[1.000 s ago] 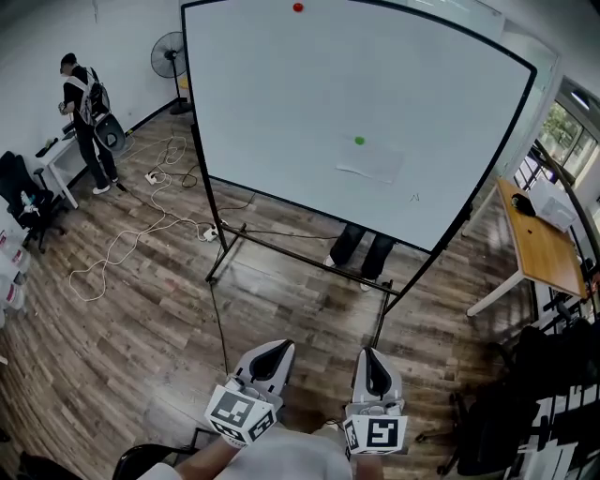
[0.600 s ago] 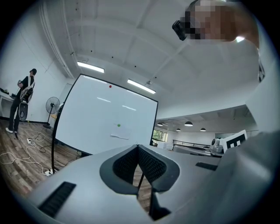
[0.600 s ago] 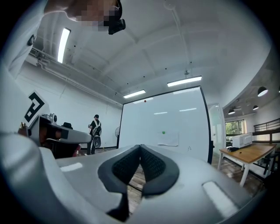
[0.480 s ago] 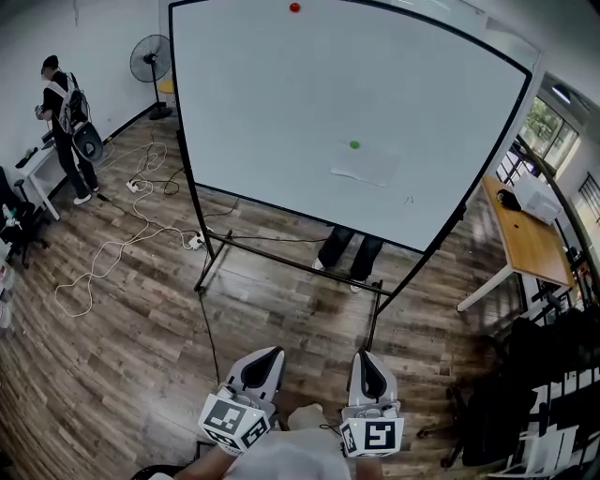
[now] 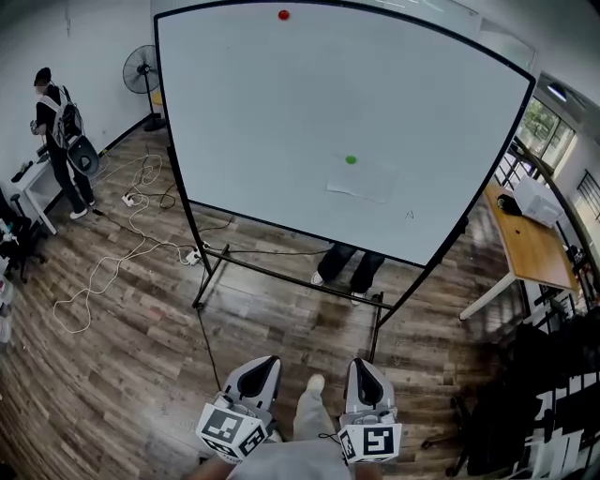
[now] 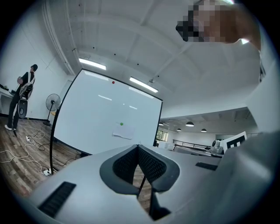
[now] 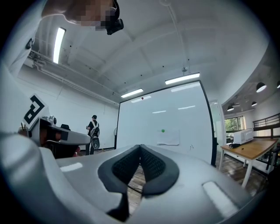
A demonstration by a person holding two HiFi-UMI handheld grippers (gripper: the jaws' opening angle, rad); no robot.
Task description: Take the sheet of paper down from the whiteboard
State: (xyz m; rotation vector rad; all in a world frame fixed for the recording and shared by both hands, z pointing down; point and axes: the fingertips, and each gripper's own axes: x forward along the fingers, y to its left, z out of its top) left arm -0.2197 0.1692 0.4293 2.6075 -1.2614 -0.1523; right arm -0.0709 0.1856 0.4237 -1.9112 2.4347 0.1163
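Observation:
A white sheet of paper (image 5: 361,181) hangs on the big whiteboard (image 5: 281,112), right of its middle, under a green magnet (image 5: 351,159). A red magnet (image 5: 283,14) sits near the board's top edge. Both grippers are low in the head view, far short of the board and pointing at it. My left gripper (image 5: 263,361) is shut and empty, and so is my right gripper (image 5: 364,365). The left gripper view shows the paper (image 6: 123,131) beyond the closed tips (image 6: 138,146). In the right gripper view the paper (image 7: 169,138) lies past the closed tips (image 7: 140,146).
Someone's legs (image 5: 352,267) show under the board, behind it. The board's black stand (image 5: 281,277) spreads over the wooden floor. Another person (image 5: 56,131) stands far left by a desk, near a fan (image 5: 141,70). Cables (image 5: 122,244) trail across the floor. A wooden table (image 5: 530,248) stands at right.
Both grippers and the head view have moved toward the whiteboard, which now looks larger and nearer. The jaws stay shut.

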